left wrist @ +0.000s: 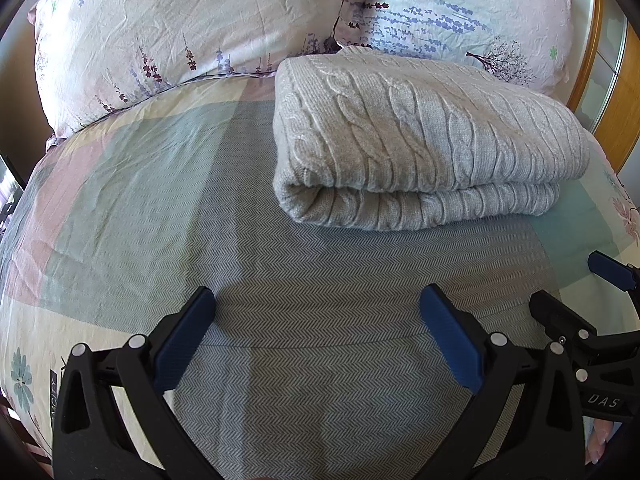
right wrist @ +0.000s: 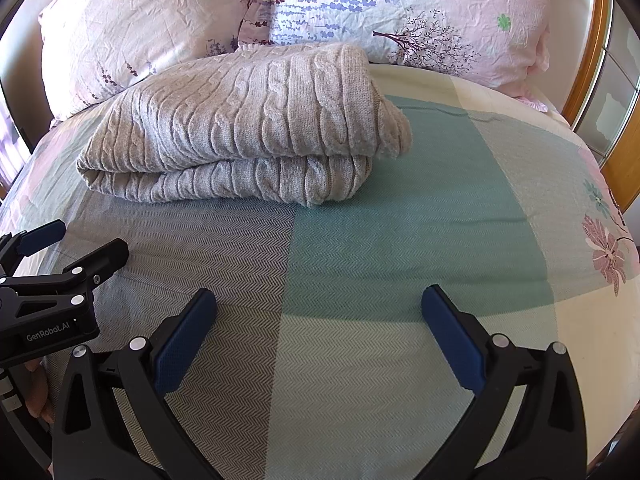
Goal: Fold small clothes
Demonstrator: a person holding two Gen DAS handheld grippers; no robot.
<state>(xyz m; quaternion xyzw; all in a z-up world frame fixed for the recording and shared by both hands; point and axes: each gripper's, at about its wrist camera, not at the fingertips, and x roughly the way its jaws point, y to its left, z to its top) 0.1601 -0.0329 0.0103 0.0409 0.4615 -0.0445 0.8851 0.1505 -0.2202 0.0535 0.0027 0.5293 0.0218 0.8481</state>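
Evidently, the fold looks finished, as far as can be judged.

Sweater: a grey cable-knit sweater (left wrist: pixel 424 140) is seen folded into a compact, thick rectangle, layers stacked one on another, rounded fold edge facing the grippers.

Place: it is laid on the bedspread (left wrist: pixel 200 208), at the far side of the bare patch in front of the grippers, its back edge just beside or touching the pillows (left wrist: pixel 192 28); contact cannot be told.

Left gripper (left wrist: pixel 318 322): released, fingers spread wide, nothing held; it is kept low over the bedspread, well apart from the sweater.

Right gripper (right wrist: pixel 318 322): likewise released and empty, fingers wide apart, held beside the left one, clear of the sweater.

Done: the folding of this sweater is judged complete; no sleeve or hem is seen hanging loose, though the near right corner is a little bulged in the right view.

Left: perhaps a small tidy of that corner; no other unfolded clothes are shown in either view, so further work cannot be confirmed.

Risk: little, since nothing is gripped.
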